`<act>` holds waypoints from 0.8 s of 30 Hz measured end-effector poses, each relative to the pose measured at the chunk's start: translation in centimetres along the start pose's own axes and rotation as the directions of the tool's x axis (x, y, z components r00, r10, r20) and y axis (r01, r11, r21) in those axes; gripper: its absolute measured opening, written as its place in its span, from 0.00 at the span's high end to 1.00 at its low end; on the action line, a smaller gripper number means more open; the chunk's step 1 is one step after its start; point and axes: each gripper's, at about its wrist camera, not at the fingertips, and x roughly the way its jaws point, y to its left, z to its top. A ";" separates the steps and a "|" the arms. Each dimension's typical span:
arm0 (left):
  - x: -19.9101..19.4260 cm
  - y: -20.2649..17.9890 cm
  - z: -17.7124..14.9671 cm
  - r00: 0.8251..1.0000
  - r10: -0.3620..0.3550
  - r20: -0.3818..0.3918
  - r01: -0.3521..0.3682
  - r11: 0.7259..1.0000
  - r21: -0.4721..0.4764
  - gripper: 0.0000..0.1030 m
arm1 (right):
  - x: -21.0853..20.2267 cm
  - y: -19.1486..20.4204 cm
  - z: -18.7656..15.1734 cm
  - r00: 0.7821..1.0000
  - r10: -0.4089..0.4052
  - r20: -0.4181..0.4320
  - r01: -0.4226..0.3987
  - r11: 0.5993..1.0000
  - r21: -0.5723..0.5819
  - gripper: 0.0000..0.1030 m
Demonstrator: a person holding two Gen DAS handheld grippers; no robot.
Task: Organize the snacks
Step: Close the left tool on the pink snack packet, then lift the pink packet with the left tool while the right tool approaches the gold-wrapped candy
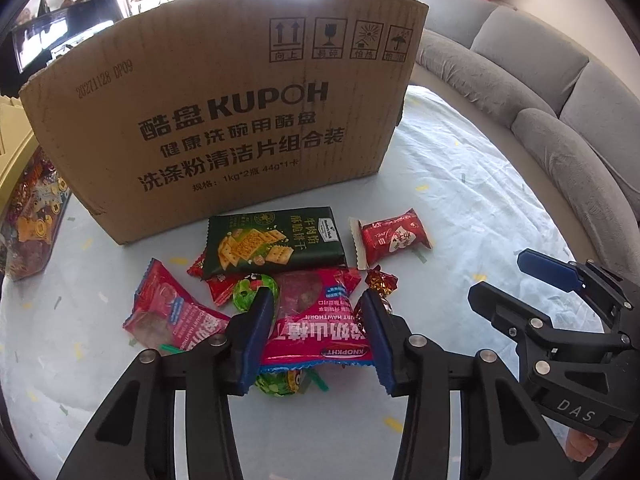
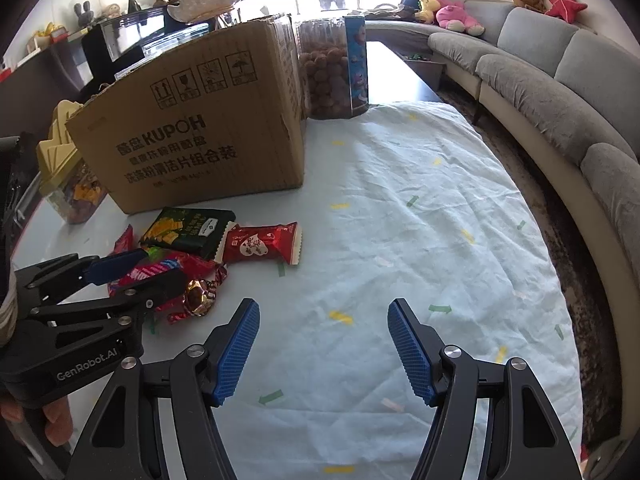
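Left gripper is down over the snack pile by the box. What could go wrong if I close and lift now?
1. The left gripper straddles the pink hawthorn packet, which overlaps a green candy and a foil candy; closing may pinch those too.
2. The packet looks slippery and could slide out.
3. Lifting may drag neighbours toward the cardboard box or scatter them on the tablecloth.

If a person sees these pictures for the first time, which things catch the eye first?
First, the big cardboard box standing at the back of the pale tablecloth. Then the bright heap of snacks in front of it, where the left gripper straddles a pink hawthorn packet. The right gripper hangs open over bare cloth beside the heap.
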 end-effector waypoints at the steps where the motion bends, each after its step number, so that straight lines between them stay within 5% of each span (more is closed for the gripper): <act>1: 0.0 0.0 0.0 1.000 -0.001 -0.002 0.001 1.000 0.003 0.57 | 0.1 0.0 0.0 1.000 0.001 -0.002 -0.001 1.000 0.001 0.34; 17: -0.2 1.5 -1.5 0.998 -0.053 -0.021 0.052 0.998 -0.043 0.69 | 0.0 1.2 -0.2 0.999 0.039 -0.013 -0.039 0.999 0.003 0.34; 24: -2.9 2.6 -2.2 0.998 -0.042 0.047 0.045 0.998 -0.054 0.69 | -0.2 2.1 -0.1 0.998 0.059 -0.015 -0.059 0.998 -0.006 0.34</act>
